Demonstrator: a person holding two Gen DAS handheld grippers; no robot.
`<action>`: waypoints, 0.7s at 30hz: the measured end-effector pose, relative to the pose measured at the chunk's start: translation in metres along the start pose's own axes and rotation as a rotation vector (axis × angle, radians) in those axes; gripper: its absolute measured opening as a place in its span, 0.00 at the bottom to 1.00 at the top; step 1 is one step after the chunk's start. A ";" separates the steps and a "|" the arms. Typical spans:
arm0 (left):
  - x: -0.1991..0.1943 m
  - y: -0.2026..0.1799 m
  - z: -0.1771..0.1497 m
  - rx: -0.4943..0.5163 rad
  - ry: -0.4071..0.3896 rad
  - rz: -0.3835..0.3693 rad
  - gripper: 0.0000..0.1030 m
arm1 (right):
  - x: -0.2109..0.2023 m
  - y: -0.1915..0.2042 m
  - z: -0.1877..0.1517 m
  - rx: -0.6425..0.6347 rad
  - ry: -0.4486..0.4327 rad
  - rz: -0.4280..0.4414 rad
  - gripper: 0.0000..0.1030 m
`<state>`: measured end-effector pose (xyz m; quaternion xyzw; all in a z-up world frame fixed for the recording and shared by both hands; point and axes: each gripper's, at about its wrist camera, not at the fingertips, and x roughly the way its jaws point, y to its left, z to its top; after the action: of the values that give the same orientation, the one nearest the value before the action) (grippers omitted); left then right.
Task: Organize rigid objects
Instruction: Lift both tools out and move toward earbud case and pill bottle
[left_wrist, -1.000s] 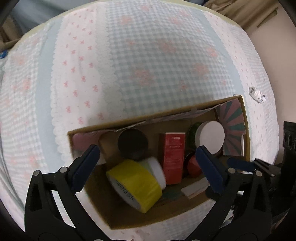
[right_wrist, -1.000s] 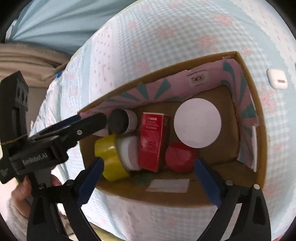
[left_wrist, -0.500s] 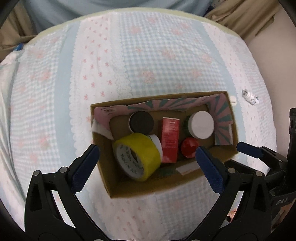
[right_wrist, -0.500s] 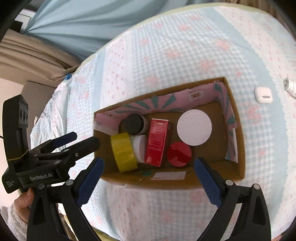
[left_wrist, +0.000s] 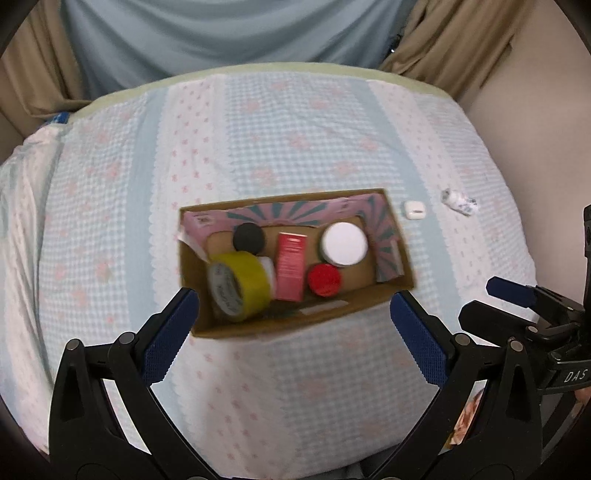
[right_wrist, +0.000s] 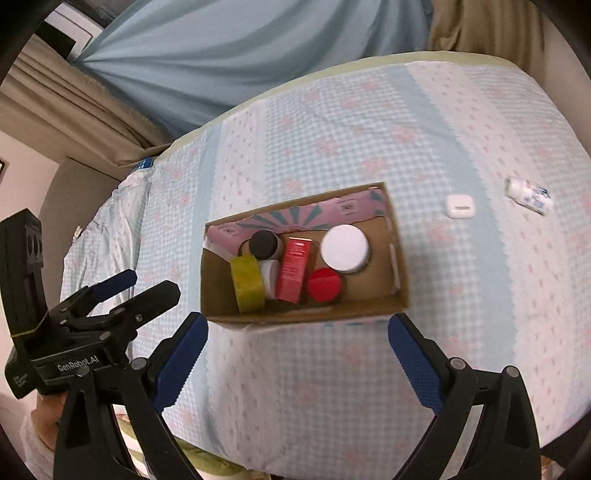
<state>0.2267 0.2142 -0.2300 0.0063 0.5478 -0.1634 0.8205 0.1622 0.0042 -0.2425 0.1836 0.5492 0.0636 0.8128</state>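
Note:
A cardboard box (left_wrist: 399, 275) (right_wrist: 400, 291) sits mid-bed and holds a yellow tape roll (left_wrist: 240, 286) (right_wrist: 247, 283), a black-lidded jar (left_wrist: 248, 238) (right_wrist: 263, 243), a red carton (left_wrist: 290, 267) (right_wrist: 294, 268), a red cap (left_wrist: 324, 279) (right_wrist: 324, 285) and a white-lidded jar (left_wrist: 344, 243) (right_wrist: 344, 247). Outside it, to the right, lie a white earbud case (left_wrist: 413, 209) (right_wrist: 459, 206) and a small white bottle (left_wrist: 459, 200) (right_wrist: 529, 194). My left gripper (left_wrist: 293, 332) and right gripper (right_wrist: 295, 354) both hang open and empty, well back from the box's near side.
The bed wears a pale blue and pink checked sheet (left_wrist: 295, 122) (right_wrist: 369, 122). Blue and beige curtains (left_wrist: 221, 33) (right_wrist: 229, 44) hang behind it. A beige wall (left_wrist: 535, 129) runs along the right side. A hand (right_wrist: 40, 424) holds the left gripper's handle.
Both grippers have pulled back and up from the box, which now looks much smaller. The earbud case and bottle have come into both views. Nothing in the box has moved.

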 end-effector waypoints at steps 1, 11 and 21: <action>-0.003 -0.008 -0.003 0.000 -0.003 -0.002 1.00 | -0.009 -0.006 -0.003 0.003 -0.007 -0.009 0.94; -0.020 -0.121 -0.014 0.041 -0.044 -0.007 1.00 | -0.080 -0.081 -0.011 -0.010 -0.089 -0.130 0.94; 0.011 -0.242 -0.012 -0.076 -0.083 0.106 1.00 | -0.126 -0.193 0.020 -0.303 -0.090 -0.209 0.94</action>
<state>0.1531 -0.0156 -0.2040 -0.0025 0.5180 -0.0988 0.8497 0.1124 -0.2166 -0.1978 0.0035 0.5125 0.0526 0.8571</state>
